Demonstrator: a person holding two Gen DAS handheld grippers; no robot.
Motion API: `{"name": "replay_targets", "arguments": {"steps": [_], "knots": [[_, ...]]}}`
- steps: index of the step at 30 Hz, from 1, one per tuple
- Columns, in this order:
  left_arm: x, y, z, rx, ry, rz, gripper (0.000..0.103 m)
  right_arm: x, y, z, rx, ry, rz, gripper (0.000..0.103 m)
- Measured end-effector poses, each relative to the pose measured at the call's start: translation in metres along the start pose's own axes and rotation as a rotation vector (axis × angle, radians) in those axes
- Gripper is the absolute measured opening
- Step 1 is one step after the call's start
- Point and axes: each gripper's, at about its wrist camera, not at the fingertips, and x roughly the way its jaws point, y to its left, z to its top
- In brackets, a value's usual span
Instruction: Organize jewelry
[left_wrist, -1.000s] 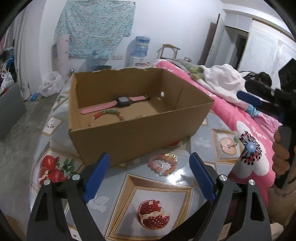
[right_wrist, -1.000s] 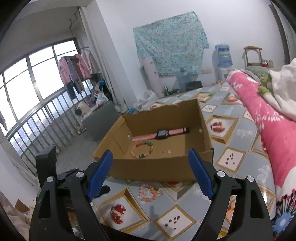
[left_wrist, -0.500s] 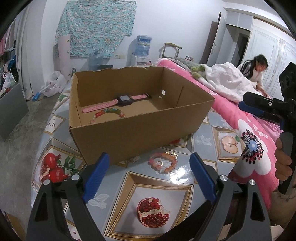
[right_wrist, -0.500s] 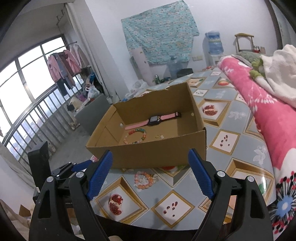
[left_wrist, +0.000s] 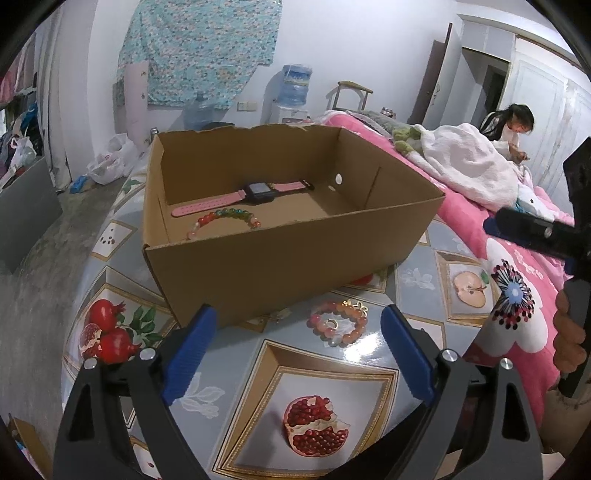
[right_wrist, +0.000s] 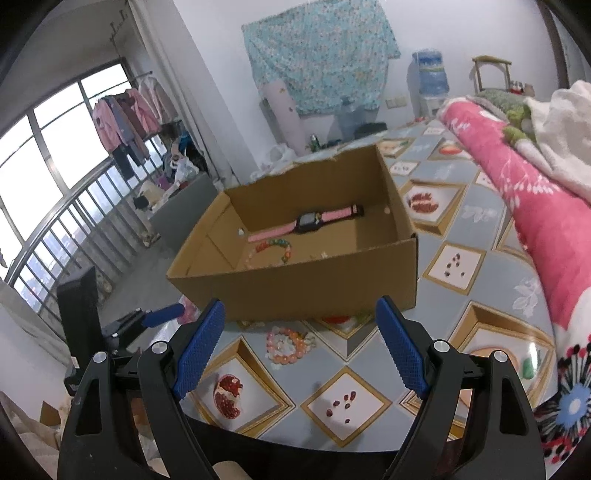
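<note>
Both wrist views have shifted slightly since the frame a second ago: the left gripper (left_wrist: 295, 350) sits a little nearer the loose bracelet, and the right gripper (right_wrist: 301, 347) has pulled back and up, looking down into the box

Left gripper: jaws spread wide, holding nothing, blue ribbed pads framing the pink bead bracelet (left_wrist: 339, 323), likely lined up for a pick. Right gripper: equally wide, empty, held above the table edge

Pink bead bracelet: smooth glossy round beads, small gold charm, lying flat on the tablecloth (left_wrist: 332, 384) just in front of the cardboard box (left_wrist: 288, 258), apart from its wall

Box: open-topped, matte corrugated, torn far rim. Inside, flat on the floor: pink watch (left_wrist: 255, 194) with soft perforated strap and dark square face, and a multicoloured bead bracelet (left_wrist: 225, 218) beside it

Tablecloth: shiny, fruit-printed, slick; beads may slide
</note>
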Motion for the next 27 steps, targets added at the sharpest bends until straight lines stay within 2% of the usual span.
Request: {"name": "replay_targets", "arguments": {"steps": [9,27], "knots": [[0.012,0.013,0.0,-0.033,0.031,0.026,0.089,0.033,-0.003,-0.008,-0.008,0.113,0.002,0.08],[0.028,0.022,0.004,-0.059,0.053,0.046,0.089,0.057,-0.016,-0.008,0.027,0.181,0.016,0.08]]}}
